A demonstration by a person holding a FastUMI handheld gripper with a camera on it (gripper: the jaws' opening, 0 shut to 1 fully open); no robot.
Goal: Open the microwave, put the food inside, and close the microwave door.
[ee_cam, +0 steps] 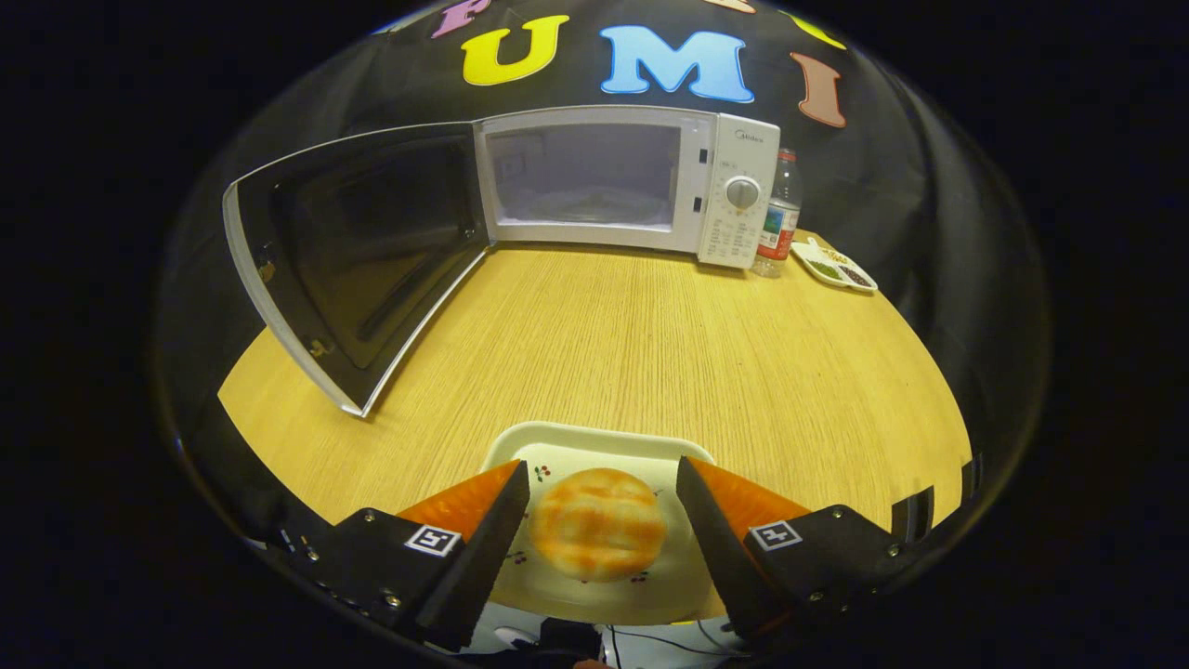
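Observation:
A white microwave point(632, 181) stands at the back of the wooden table point(669, 353), its door point(358, 255) swung wide open to the left and its cavity point(585, 177) bare. Near the table's front edge lies a white plate point(594, 446) carrying a round golden bun point(597, 522). My gripper point(602, 488) hovers over the plate, open, one finger on each side of the bun. A gap shows between each finger and the bun, so neither presses on it.
A plastic water bottle point(780, 216) stands just right of the microwave. Beside it lies a small white divided dish point(833, 265) with bits of food. The open door juts over the table's left part. Bare wood stretches between plate and microwave.

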